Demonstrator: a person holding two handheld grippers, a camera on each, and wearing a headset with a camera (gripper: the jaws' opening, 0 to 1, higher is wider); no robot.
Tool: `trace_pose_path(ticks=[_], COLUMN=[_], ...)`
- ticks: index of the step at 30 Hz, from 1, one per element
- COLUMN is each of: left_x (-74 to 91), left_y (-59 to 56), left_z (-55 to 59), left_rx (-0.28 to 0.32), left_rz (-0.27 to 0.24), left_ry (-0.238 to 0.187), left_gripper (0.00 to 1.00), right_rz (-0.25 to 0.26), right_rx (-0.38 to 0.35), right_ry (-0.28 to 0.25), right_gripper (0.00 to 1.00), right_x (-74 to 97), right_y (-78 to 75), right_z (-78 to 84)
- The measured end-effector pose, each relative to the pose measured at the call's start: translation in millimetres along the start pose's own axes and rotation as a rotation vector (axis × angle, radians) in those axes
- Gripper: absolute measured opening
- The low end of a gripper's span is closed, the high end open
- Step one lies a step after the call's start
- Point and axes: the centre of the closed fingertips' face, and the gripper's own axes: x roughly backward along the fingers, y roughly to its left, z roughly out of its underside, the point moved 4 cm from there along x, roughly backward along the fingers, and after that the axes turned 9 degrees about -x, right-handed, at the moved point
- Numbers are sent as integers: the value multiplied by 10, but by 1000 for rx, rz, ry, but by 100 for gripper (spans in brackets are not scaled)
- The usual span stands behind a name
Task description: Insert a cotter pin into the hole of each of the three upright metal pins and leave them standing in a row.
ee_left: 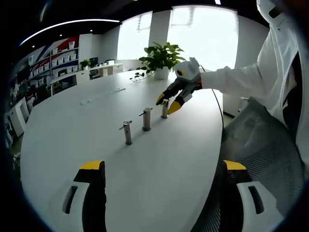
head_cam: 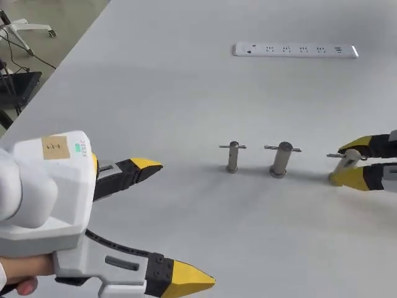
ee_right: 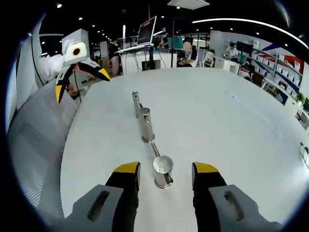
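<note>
Three short silvery metal pins stand upright in a row on the white table (head_cam: 186, 93), spaced apart. The left pin (head_cam: 232, 159) and the middle pin (head_cam: 280, 162) each carry a thin cotter pin (head_cam: 224, 147) crosswise through the hole near the top. The right pin (head_cam: 345, 165) stands between the parted yellow tips of the right hand-held gripper (ee_right: 165, 168), its own wire (ee_right: 155, 148) jutting from one side.

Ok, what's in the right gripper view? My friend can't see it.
The right gripper holds its yellow-tipped jaws open either side of the nearest metal pin on a white table. A second pin and a third pin stand in a row behind it.
</note>
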Motion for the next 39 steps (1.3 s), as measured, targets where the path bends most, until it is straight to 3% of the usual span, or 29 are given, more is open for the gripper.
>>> trace_pose_path(ticks=[5, 8, 12, 16, 19, 21, 27, 34, 39], left_x=[67, 105, 177, 232, 264, 284, 317, 383, 423], left_y=[8, 9, 34, 74, 101, 115, 128, 141, 131], left_z=[-27, -49, -105, -104, -93, -87, -62, 28, 97], left_rx=[33, 56, 104, 146, 153, 173, 225, 267, 313], left_rz=[-31, -49, -85, -115, -140, -154, -185, -234, -263], left_ry=[-23, -34, -80, -101, -97, -99, -116, -106, -81], left_gripper=[99, 99, 99, 99, 99, 99, 99, 99, 99], right_rz=[-1, 4, 26, 56, 71, 77, 115, 148, 194], right_rx=[-121, -193, -244, -262, -293, -357, -434, -533, -554], right_ry=[-164, -246, -317, -291, -266, -258, -236, -253, -219], right_gripper=[52, 63, 75, 76, 84, 86, 93, 97, 98], right_x=[164, 269, 393, 451, 501, 541, 647, 736, 725], right_y=[121, 206, 305, 455, 578, 657, 814, 990, 1058], right_z=[-299, -468, -591, -540, -447, -380, -205, -39, 141])
